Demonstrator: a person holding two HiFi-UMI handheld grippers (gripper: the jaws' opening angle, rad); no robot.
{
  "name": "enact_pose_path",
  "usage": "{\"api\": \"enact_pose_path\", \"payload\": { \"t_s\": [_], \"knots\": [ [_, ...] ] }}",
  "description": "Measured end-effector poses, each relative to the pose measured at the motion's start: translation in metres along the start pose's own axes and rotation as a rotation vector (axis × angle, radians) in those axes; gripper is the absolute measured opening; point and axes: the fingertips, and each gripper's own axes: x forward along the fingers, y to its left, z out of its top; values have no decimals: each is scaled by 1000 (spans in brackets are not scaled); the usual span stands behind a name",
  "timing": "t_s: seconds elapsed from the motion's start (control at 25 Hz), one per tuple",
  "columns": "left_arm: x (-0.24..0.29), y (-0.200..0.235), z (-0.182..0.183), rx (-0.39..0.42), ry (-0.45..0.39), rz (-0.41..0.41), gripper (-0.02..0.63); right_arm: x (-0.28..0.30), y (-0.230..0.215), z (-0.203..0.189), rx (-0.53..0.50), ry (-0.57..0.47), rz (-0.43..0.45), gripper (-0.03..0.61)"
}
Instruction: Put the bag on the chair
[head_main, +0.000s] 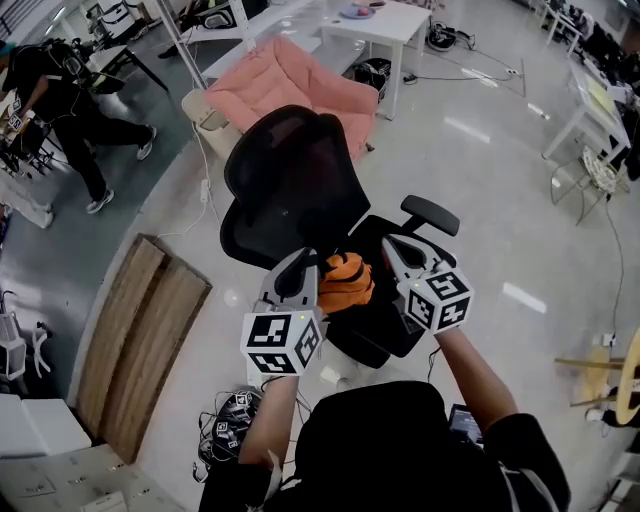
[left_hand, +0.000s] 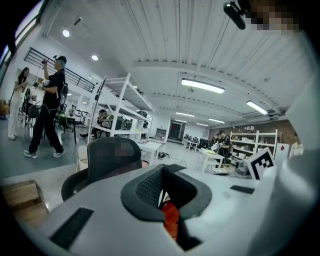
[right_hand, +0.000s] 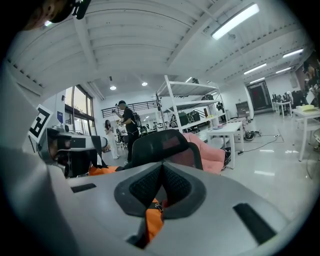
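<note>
The left gripper (head_main: 298, 272) and right gripper (head_main: 402, 252) each clamp the bag (head_main: 345, 283), which hangs seemingly over the chair (head_main: 290, 180) seat at 12 o'clock; an uneven release could drop it off the edge.

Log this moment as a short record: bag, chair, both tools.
bag: orange, gripped from both sides, held over the chair
chair: black office chair, mesh backrest upright
left tool: shut on bag fabric
right tool: shut on bag fabric
bag resting on chair: cannot tell
nearby: pink sofa behind chair; wooden boards on floor to the left
</note>
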Motion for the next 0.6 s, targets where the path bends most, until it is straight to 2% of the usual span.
{"api": "enact_pose_path", "payload": {
  "t_s": [0.44, 0.6],
  "knots": [
    [73, 15, -41, -116, 115, -11, 6, 41, -64, -22, 62, 80, -34, -2],
    [104, 19, -54, -129, 150, -22, 6, 58, -84, -32, 82, 108, -44, -2]
  ]
}}
